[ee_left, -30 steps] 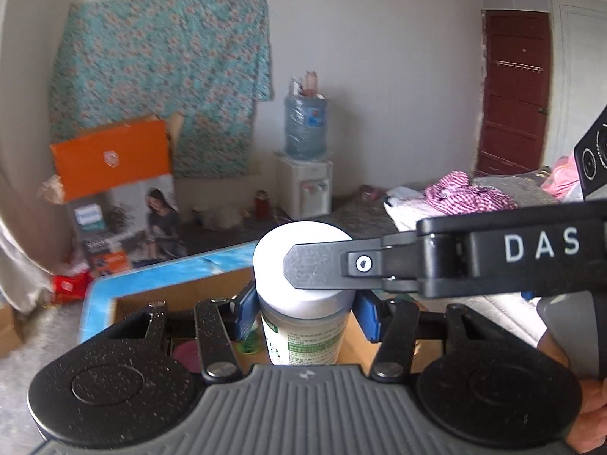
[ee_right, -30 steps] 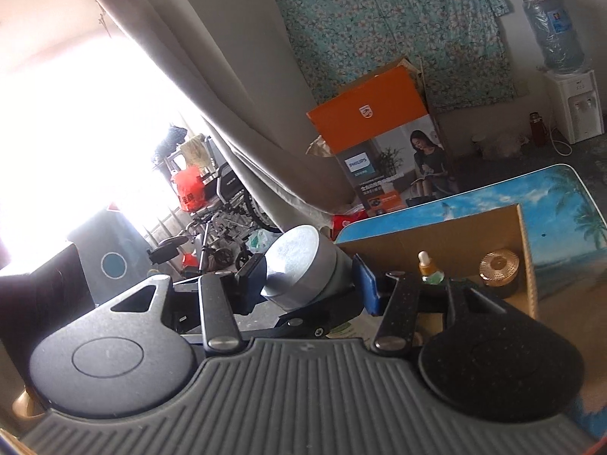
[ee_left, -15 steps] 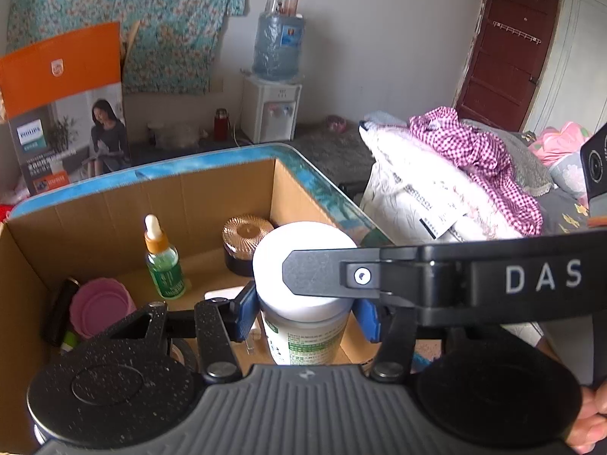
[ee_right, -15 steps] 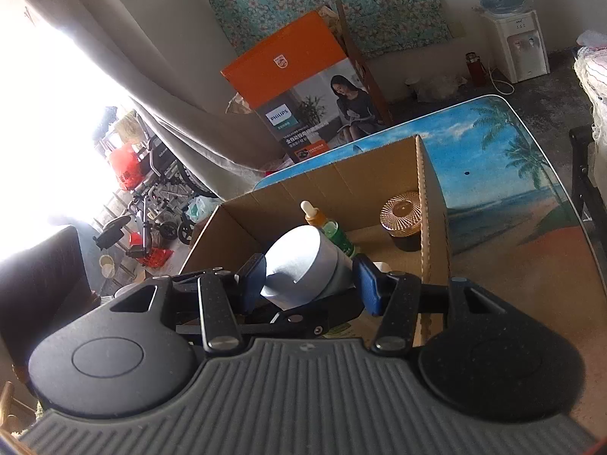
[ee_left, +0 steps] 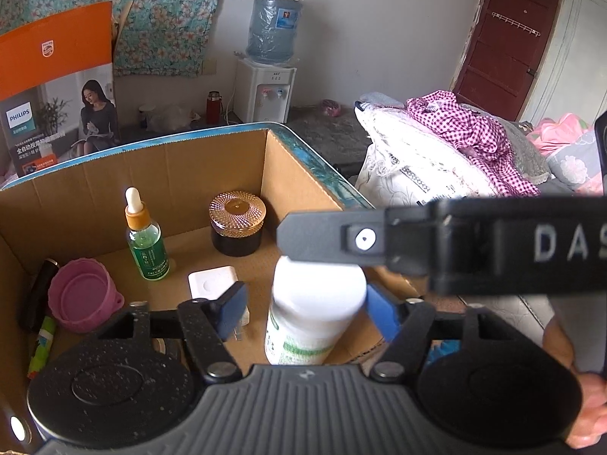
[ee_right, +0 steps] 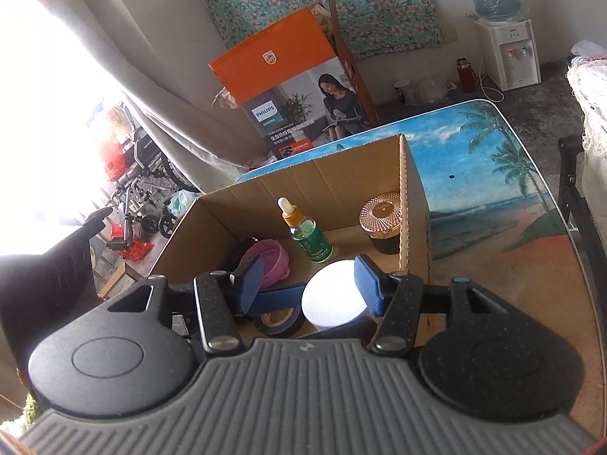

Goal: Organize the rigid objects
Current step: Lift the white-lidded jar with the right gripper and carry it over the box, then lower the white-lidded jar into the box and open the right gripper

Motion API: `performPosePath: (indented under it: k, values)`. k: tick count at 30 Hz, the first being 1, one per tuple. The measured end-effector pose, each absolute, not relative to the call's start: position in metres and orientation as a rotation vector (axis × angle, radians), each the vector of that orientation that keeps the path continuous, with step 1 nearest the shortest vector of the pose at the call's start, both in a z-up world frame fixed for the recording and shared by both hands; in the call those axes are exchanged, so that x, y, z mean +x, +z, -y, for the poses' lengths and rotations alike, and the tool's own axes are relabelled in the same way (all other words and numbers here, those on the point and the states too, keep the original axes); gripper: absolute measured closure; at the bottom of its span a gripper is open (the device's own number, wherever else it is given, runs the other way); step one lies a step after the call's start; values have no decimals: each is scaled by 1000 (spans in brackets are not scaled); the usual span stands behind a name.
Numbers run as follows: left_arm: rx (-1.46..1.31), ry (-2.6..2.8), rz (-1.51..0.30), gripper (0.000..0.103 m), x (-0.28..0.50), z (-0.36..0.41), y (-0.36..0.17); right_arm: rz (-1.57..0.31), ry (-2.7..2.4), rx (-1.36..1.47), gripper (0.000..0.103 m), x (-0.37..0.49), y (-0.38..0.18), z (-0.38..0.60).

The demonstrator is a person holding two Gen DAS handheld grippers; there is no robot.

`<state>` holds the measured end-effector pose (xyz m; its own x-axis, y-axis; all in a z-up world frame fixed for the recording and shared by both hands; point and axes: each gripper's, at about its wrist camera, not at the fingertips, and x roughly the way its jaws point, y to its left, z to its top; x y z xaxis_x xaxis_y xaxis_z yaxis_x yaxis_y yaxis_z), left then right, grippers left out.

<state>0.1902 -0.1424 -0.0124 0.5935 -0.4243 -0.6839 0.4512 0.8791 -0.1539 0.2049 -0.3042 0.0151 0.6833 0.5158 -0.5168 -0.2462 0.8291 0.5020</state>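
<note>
A white-capped bottle (ee_left: 315,303) with a green label stands inside the open cardboard box (ee_left: 170,167), near its front right corner. My left gripper (ee_left: 305,307) straddles it with jaws opening; the left pad stands clear of the cap and the right pad is close beside it. In the right wrist view the bottle's cap (ee_right: 334,299) lies between the jaws of my right gripper (ee_right: 308,284), which are opening slightly; the right pad sits at the cap's edge and the left pad is well off it. A black finger (ee_left: 315,235) of the right gripper crosses just above the cap.
Inside the box are a green dropper bottle (ee_left: 146,242), a dark jar with a copper lid (ee_left: 237,223), a pink cup (ee_left: 83,295), a white square piece (ee_left: 212,282) and a tape roll (ee_right: 279,322). The box (ee_right: 334,174) sits on a beach-print table (ee_right: 493,189). A bed with laundry (ee_left: 455,144) is on the right.
Both grippers came down over the box with the bottle. The left jaws have since spread off the cap, and the bottle sits lower and free between the pads.
</note>
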Motion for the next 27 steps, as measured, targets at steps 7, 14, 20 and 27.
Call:
performPosePath:
  k: [7,14,20,27]
  values:
    - [46,-507,-723,13,171,134,5,-627,418,455,40,184,30,322]
    - [0,-469,-681,4,141,112,29,-550,393,491,30,148,46,338]
    - [-8,-358,-654,0,119,95,50,-533,392,494,20,122,49,336]
    - [13,-227,-673,0,101,75,58,-529,376,409,5,96,53,312]
